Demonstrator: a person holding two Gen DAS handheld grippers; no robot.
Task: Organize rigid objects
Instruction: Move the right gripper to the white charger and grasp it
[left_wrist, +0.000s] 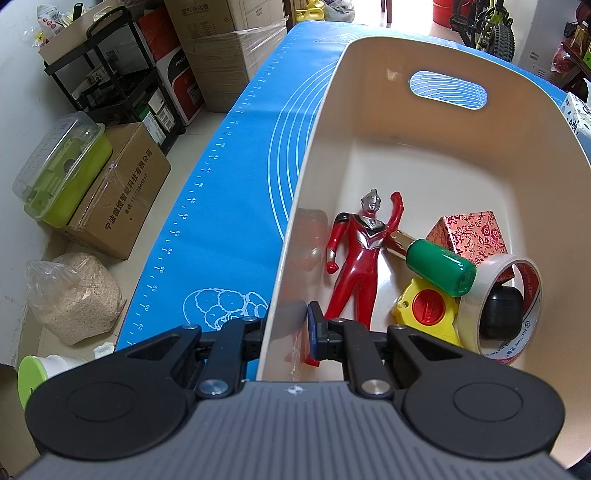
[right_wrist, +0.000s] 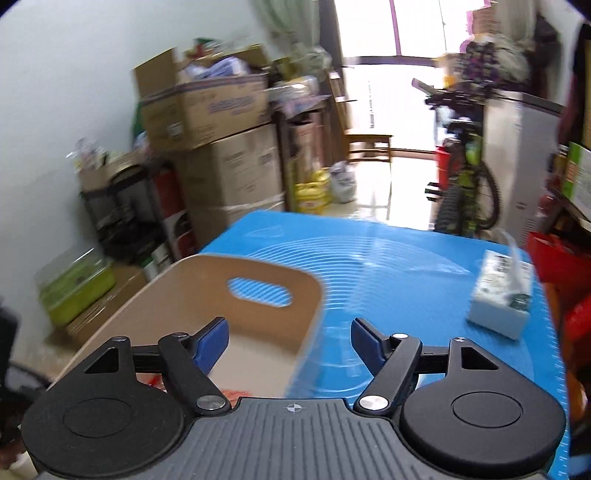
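1. While the cream bin (left_wrist: 436, 122) is sitting on the blue mat (left_wrist: 229, 192), the left gripper (left_wrist: 286, 326) is clamping the bin's near-left wall, one finger outside and the blue-padded finger (left_wrist: 314, 328) inside.
2. Just ahead of the inner finger, a red hero figure (left_wrist: 360, 251) is lying on the bin floor, head pointing away.
3. To the right of that finger, a green bottle (left_wrist: 439, 271) is resting across a yellow tape measure (left_wrist: 424, 314), and a roll of packing tape (left_wrist: 513, 306) is leaning at the far right with a black object (left_wrist: 502, 314) showing through its hole.
4. Beyond the bottle, a red patterned box (left_wrist: 469, 232) is lying tilted.
5. The right gripper (right_wrist: 290, 341) is hovering with its fingers spread wide, holding nothing; its left pad (right_wrist: 210, 345) is hanging over the bin's inside, its right pad (right_wrist: 365, 341) over the mat.
6. Ahead and to the right of those fingers, a tissue box (right_wrist: 498, 295) is sitting on the mat.
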